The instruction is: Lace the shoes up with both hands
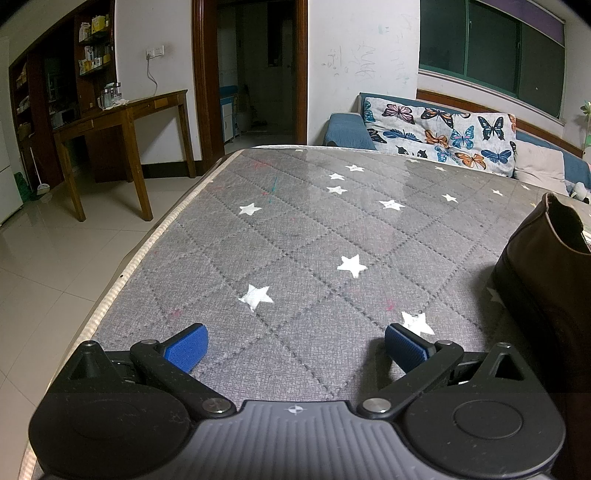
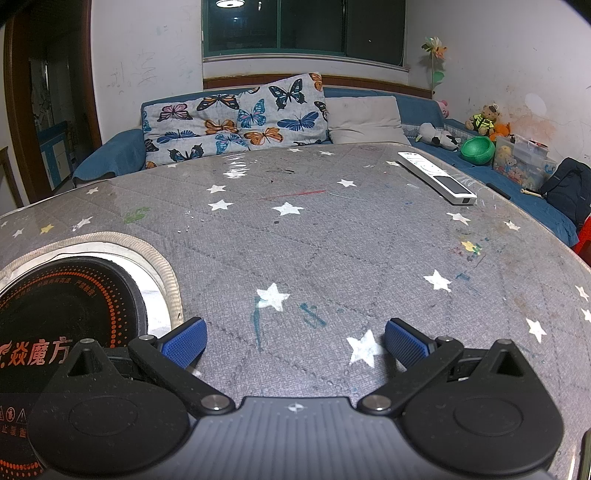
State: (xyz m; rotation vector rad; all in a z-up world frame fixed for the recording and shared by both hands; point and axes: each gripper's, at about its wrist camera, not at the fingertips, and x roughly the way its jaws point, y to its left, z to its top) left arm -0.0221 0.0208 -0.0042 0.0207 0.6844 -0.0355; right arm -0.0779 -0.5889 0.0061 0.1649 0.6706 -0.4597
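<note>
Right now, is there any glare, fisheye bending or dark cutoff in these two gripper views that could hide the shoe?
Left wrist view: glare whitens the far table cover; the brown shoe sits dim at the right edge, partly cropped, laces unseen. Right wrist view: a ceiling light reflects in the window, small glints near the cover's far edge, table edge bows strongly, no shoe visible. Both: black corners, sharp focus.

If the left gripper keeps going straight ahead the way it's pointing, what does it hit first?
Probably nothing soon: the left gripper points over bare star-patterned table cover. The brown shoe sits off to its right, outside that line, though depth is unclear.
</note>
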